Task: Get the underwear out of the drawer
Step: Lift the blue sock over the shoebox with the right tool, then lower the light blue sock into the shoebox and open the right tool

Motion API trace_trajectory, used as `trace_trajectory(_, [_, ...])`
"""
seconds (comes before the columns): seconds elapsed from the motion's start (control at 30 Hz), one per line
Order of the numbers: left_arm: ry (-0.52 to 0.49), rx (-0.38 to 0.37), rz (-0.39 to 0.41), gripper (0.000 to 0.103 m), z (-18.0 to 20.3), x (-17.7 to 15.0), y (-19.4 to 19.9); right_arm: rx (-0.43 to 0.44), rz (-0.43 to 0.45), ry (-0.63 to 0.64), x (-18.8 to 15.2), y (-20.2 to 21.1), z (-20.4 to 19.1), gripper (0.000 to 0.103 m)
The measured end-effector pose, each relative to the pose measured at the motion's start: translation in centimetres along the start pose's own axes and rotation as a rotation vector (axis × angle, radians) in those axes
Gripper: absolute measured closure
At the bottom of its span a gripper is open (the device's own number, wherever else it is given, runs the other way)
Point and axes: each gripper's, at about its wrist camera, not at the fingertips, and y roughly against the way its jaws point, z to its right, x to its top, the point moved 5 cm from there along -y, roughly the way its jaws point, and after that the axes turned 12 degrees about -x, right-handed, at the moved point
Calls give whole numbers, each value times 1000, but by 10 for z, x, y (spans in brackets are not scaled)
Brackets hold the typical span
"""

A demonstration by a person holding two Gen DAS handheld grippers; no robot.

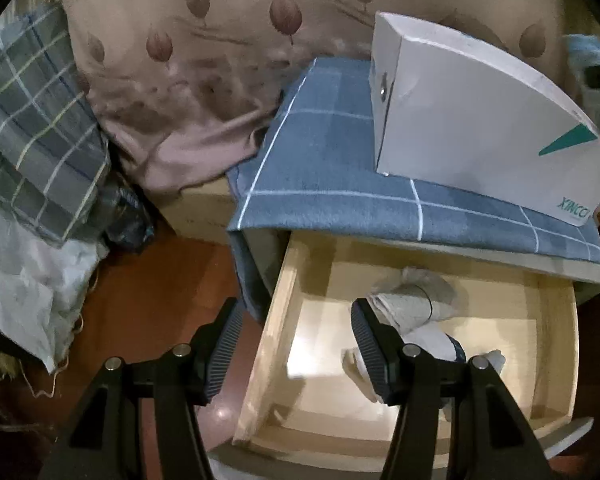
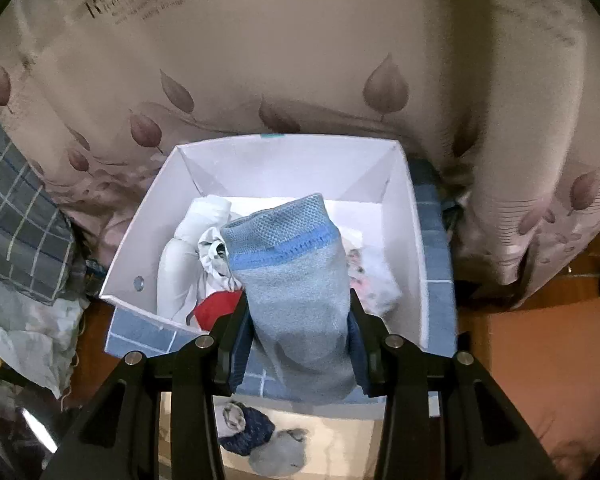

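From the left wrist, the left gripper (image 1: 296, 344) hangs wide open and holds nothing, just over the open drawer (image 1: 272, 320), where a soft grey roll (image 1: 412, 300) of underwear lies near its right finger. From the right wrist, the right gripper (image 2: 298, 322) is squeezed on a blue-grey rolled pair (image 2: 296, 280) above the white box (image 2: 416, 240) of clothes. It looks light and squishy, so pinching the fat middle should work best.

- Right fingers (image 2: 242, 344) hold a rolled underwear (image 2: 296, 300) between them, above the box (image 2: 410, 216).
- Beyond the left fingers (image 1: 230, 344), the open drawer (image 1: 276, 320) holds rolled garments (image 1: 414, 304).
- The box stands on the cabinet top (image 1: 324, 160), behind the drawer.
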Motion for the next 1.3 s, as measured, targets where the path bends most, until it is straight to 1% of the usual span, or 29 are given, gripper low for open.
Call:
trace_trajectory(0.07, [-12, 25, 7, 45, -1, 0, 0, -4, -21, 7, 3, -14, -7, 64])
trace_trajectory(0.3, [-15, 21, 7, 45, 2, 2, -3, -37, -70, 33, 9, -56, -25, 64])
trace_trajectory(0.43, [-15, 14, -13, 45, 4, 2, -7, -34, -102, 39, 6, -75, -34, 63])
trace_trajectory(0.53, [-20, 24, -25, 45, 5, 2, -11, -41, -120, 46, 2, -84, -40, 62])
trace_trajectory(0.6, [-17, 23, -41, 45, 7, 1, -14, -52, -113, 57, 2, -85, -43, 61])
trace_trajectory(0.7, [-20, 22, -46, 45, 8, 1, -16, -58, -124, 55, 0, -87, -44, 60])
trace_trajectory(0.8, [-37, 32, -48, 45, 10, 0, -16, -62, -121, 54, 0, -85, -44, 59])
trace_trajectory(0.9, [-48, 40, -54, 45, 11, -2, -18, -40, -119, 44, 0, -82, -45, 51])
trace_trajectory(0.97, [-52, 45, -53, 45, 12, -2, -18, -32, -102, 34, 2, -74, -44, 41])
trace_trajectory(1.03, [-53, 44, -49, 45, 12, -2, -18, -29, -90, 40, 2, -66, -44, 37])
trace_trajectory(1.17, [-39, 48, -63, 45, 8, -3, -21, -14, -69, 52, -6, -40, -39, 37])
trace_trajectory(1.3, [-7, 35, -75, 45, 2, -3, -22, 24, -86, 64, -30, -12, -31, 35])
